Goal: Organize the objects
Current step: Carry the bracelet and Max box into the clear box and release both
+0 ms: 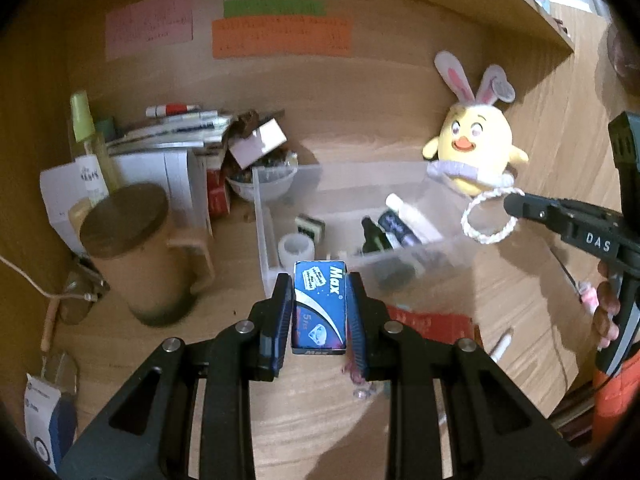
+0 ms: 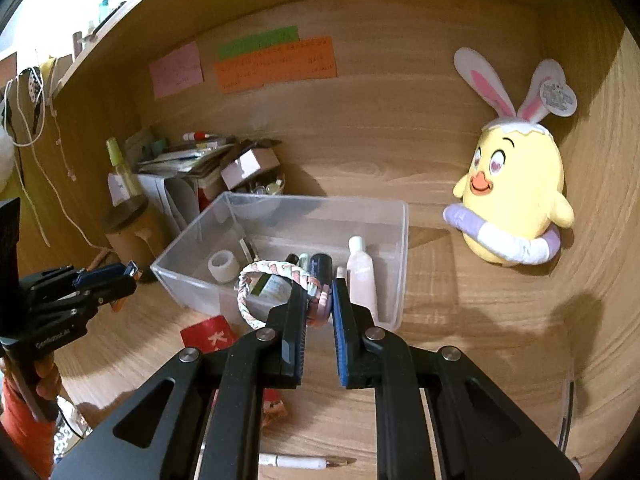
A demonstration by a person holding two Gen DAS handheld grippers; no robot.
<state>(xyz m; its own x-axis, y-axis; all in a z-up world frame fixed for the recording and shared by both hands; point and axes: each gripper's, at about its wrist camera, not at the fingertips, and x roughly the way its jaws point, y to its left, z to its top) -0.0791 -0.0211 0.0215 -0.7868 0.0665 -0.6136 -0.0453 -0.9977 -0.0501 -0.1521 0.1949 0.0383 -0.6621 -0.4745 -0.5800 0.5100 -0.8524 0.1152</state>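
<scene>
The left gripper (image 1: 319, 312) is clamped on a small blue box (image 1: 319, 308) printed "Max", held at the lower centre of the left wrist view above the wooden desk (image 1: 500, 300). Just beyond it, in the middle of the frame, sits a clear plastic bin (image 1: 400, 258) holding a white roll of tape (image 1: 295, 249), a dark bottle (image 1: 374, 236) and a pale tube (image 1: 412, 216).

In the right wrist view the right gripper (image 2: 320, 304) is pinched together on a braided pink-and-white ring (image 2: 276, 276), held in the centre of the frame over the near wall of the bin. A yellow chick plush toy (image 2: 516, 184) with rabbit ears leans against the wooden back wall at the right. A white pen (image 2: 296, 461) lies on the desk at the bottom edge, and a lidded brown mug (image 1: 136, 248) stands at the left of the left wrist view.
</scene>
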